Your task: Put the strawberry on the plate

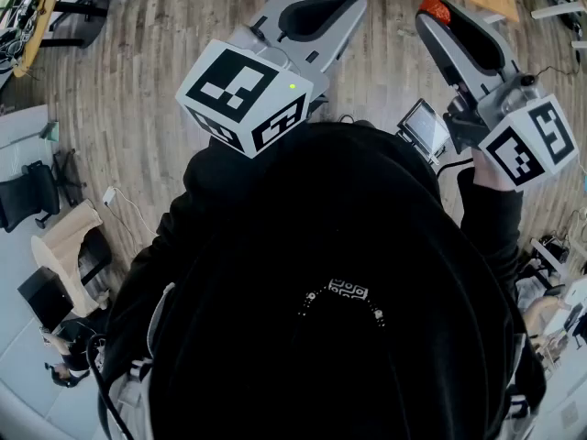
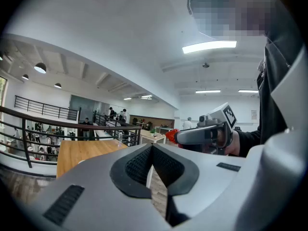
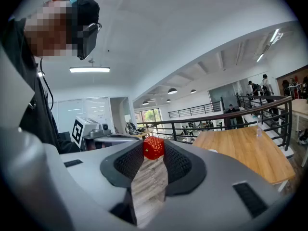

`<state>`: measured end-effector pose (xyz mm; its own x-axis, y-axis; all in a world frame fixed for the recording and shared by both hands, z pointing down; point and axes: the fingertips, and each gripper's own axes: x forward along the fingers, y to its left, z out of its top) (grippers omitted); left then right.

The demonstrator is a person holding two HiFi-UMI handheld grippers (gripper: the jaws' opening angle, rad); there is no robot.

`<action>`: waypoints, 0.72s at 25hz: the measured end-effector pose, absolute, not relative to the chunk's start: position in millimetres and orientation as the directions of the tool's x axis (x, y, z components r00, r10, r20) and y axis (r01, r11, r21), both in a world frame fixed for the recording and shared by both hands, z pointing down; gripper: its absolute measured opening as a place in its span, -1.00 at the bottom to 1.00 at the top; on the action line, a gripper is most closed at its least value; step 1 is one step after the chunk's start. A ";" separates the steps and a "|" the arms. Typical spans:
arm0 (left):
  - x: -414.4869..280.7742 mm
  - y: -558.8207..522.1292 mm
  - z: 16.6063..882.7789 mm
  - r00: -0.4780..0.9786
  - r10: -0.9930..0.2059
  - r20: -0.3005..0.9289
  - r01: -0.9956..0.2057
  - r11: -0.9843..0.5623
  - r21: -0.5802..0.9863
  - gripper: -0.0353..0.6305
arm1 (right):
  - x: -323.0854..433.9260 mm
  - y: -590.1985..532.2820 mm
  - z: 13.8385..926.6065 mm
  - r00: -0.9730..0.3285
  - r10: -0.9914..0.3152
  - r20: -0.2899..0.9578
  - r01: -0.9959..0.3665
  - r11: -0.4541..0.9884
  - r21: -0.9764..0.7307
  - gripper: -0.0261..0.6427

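Wooden floor (image 1: 156, 35) lies under us, though our black top (image 1: 339, 319) fills most of the head view. Our left gripper (image 2: 151, 147) has its jaws pressed together, empty. Our right gripper (image 3: 154, 154) clamps the strawberry (image 3: 153, 147) at its jaw tips, up in the air: red, glossy, speckled with pale seeds. Beyond stand a wooden table (image 3: 240, 148) and a black railing (image 3: 226, 117).

Light wooden table (image 3: 245, 150), clear bottle (image 3: 258, 128) upright near its far edge, wood-plank floor (image 1: 138, 62) beneath
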<state>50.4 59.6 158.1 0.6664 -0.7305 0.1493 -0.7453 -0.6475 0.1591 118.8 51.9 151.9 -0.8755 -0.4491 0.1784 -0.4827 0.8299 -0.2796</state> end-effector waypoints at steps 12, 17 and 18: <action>44.1 52.2 166.7 0.609 -0.776 0.164 -0.793 -0.590 0.151 -0.90 | 129.8 35.5 148.6 -0.868 -0.470 0.163 -0.497 0.817 -0.293 -0.51; 45.3 55.2 179.6 0.618 -0.762 0.191 -0.786 -0.595 0.168 -0.90 | 132.9 36.5 160.2 -0.872 -0.467 0.149 -0.489 0.811 -0.321 -0.51; 49.6 56.4 178.3 0.620 -0.761 0.188 -0.784 -0.597 0.168 -0.90 | 135.6 37.5 159.7 -0.873 -0.465 0.147 -0.487 0.813 -0.321 -0.51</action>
